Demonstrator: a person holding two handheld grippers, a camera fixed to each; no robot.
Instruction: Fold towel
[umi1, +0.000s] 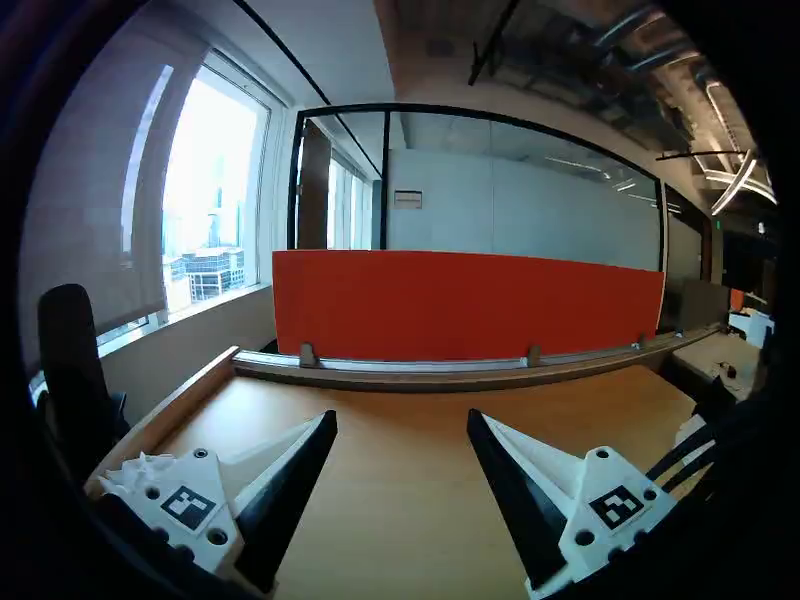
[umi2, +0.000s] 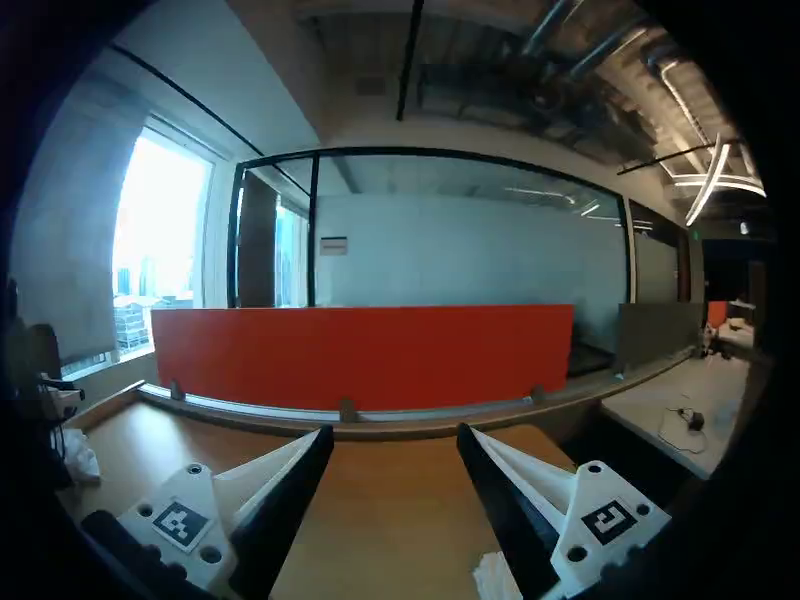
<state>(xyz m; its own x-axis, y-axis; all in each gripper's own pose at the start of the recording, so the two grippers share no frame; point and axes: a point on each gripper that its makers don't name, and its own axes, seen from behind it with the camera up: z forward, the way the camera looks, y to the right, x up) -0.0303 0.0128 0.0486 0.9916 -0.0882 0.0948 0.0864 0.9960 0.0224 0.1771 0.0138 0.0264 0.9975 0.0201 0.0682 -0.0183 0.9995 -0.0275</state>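
Left gripper (umi1: 400, 415) was wide open, nothing between the fingers, above the wooden desk (umi1: 420, 480) and facing the orange divider (umi1: 460, 305). Right gripper (umi2: 394, 430) was also wide open and held nothing. White cloth (umi2: 495, 578) lay at the bottom edge of the right gripper view, just beside one finger. Probably the towel, but too little showed to confirm, and contact was unclear.
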